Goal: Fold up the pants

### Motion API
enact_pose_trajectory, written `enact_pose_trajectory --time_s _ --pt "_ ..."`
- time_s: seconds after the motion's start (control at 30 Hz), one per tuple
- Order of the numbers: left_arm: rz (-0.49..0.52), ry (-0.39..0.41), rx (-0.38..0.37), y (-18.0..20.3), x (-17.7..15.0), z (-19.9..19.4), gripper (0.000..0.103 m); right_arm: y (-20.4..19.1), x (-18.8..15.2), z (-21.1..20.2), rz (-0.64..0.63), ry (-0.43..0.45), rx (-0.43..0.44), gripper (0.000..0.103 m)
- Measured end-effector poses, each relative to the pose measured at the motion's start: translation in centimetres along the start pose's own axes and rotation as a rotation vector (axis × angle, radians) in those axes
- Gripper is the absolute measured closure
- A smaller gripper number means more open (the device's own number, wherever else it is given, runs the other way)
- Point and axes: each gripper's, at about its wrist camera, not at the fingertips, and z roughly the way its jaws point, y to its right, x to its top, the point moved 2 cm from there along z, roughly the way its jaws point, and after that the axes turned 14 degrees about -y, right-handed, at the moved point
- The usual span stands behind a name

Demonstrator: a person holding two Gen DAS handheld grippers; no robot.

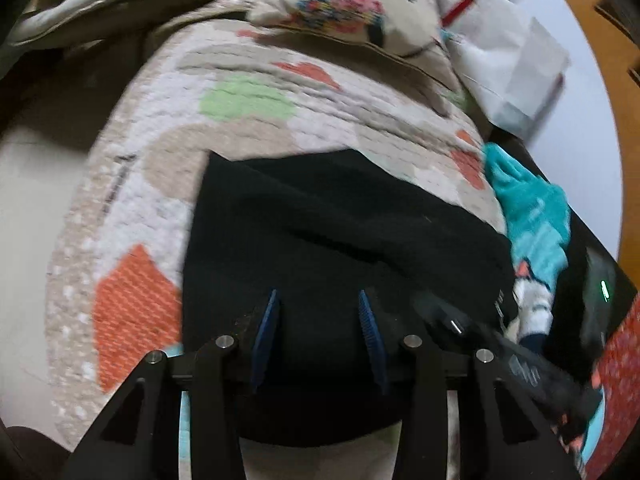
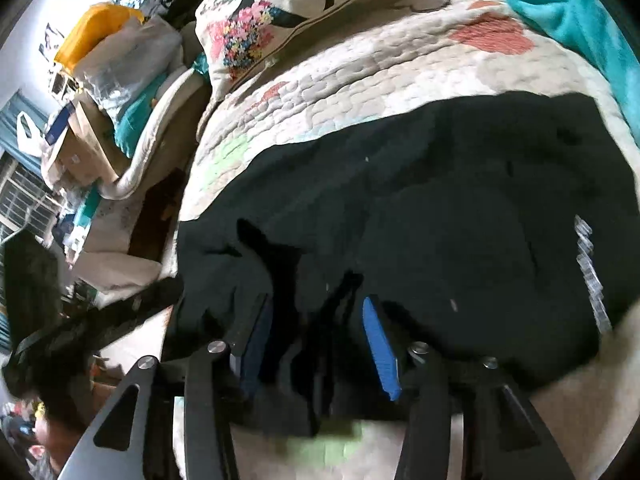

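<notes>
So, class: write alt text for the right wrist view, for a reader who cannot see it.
Black pants lie spread on a patchwork quilt, with the open right gripper over their near edge. A floral pillow sits behind.

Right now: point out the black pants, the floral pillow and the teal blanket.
black pants (image 2: pixel 460 208): right wrist view, flat middle of the fabric.
floral pillow (image 1: pixel 340 4): left wrist view, flower print on its face.
teal blanket (image 2: pixel 580 28): right wrist view, fold at the quilt's far right edge.

Motion blur softens the black pants (image 1: pixel 344 224) at frame centre; their near edge is hidden behind the left gripper (image 1: pixel 320 320); folds indistinguishable throughout.
</notes>
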Motion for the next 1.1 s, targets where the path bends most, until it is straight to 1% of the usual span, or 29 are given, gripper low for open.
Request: enact_pose_trajectory --time_s 0.03,0.1,0.13,0.23,0.33,0.4,0.43,0.47,0.53,0.57,0.6,0.67,0.73,0.8,0.87,0.9,1.0,1.1 --pt "0.017 -0.011 -0.003 0.4 -0.3 0.5 0.063 -0.1 0.4 0.5 -0.001 -0.005 0.023 0.052" --pt "0.049 -0.028 0.016 1.0 -0.8 1.5 0.063 -0.3 1.0 1.1 -0.005 -0.022 0.064 0.076" --pt "0.057 -0.033 0.026 1.1 -0.9 1.8 0.063 -0.3 1.3 1.3 -0.005 -0.043 0.083 0.093" --pt "0.05 -0.037 0.015 1.1 -1.1 2.2 0.063 -0.7 2.2 0.6 -0.02 -0.02 0.085 0.093" --pt "0.039 -0.033 -0.016 1.2 -0.8 1.9 0.063 -0.6 3.6 -0.7 -0.012 0.032 0.112 0.094" --pt "0.049 -0.035 -0.009 1.5 -0.8 1.9 0.063 -0.2 4.2 -1.1 -0.007 0.067 0.098 0.094" --pt "0.058 -0.04 0.003 1.7 -0.9 2.2 0.063 0.1 4.4 -1.1 0.003 0.073 0.081 0.093" --pt "0.065 -0.049 0.021 1.8 -1.1 2.6 0.063 0.7 4.4 -0.9 0.019 0.07 0.047 0.091" --pt "0.085 -0.05 0.048 1.9 -1.4 3.1 0.063 1.9 4.3 -0.7 0.056 0.074 -0.042 0.084" --pt "0.097 -0.04 0.056 2.0 -1.6 3.1 0.063 2.5 4.0 -1.0 0.074 0.096 -0.092 0.079" --pt "0.103 -0.037 0.06 2.1 -1.7 3.1 0.063 2.8 3.8 -1.3 0.085 0.112 -0.103 0.077" --pt "0.098 -0.045 0.054 2.0 -1.7 3.1 0.063 3.2 3.1 -2.4 0.108 0.14 -0.074 0.076" --pt "0.076 -0.067 0.033 1.7 -1.6 2.6 0.063 3.3 2.6 -3.8 0.124 0.175 -0.076 0.076" --pt "0.068 -0.071 0.017 1.7 -1.3 1.6 0.063 4.1 1.7 -5.7 0.158 0.217 -0.065 0.073" --pt "0.098 -0.035 0.02 2.5 -0.5 0.0 0.063 5.2 0.4 -7.4 0.224 0.257 -0.049 0.066" --pt "0.115 -0.021 0.026 3.0 0.0 -0.5 0.063 6.0 -0.3 -8.3 0.259 0.273 -0.043 0.065" --pt "0.175 0.002 0.036 5.3 2.5 -1.7 0.062 8.8 -3.8 -9.9 0.379 0.309 -0.022 0.064" --pt "0.265 0.002 0.037 9.1 5.0 -1.3 0.057 10.5 -5.6 -10.5 0.453 0.318 -0.038 0.064"
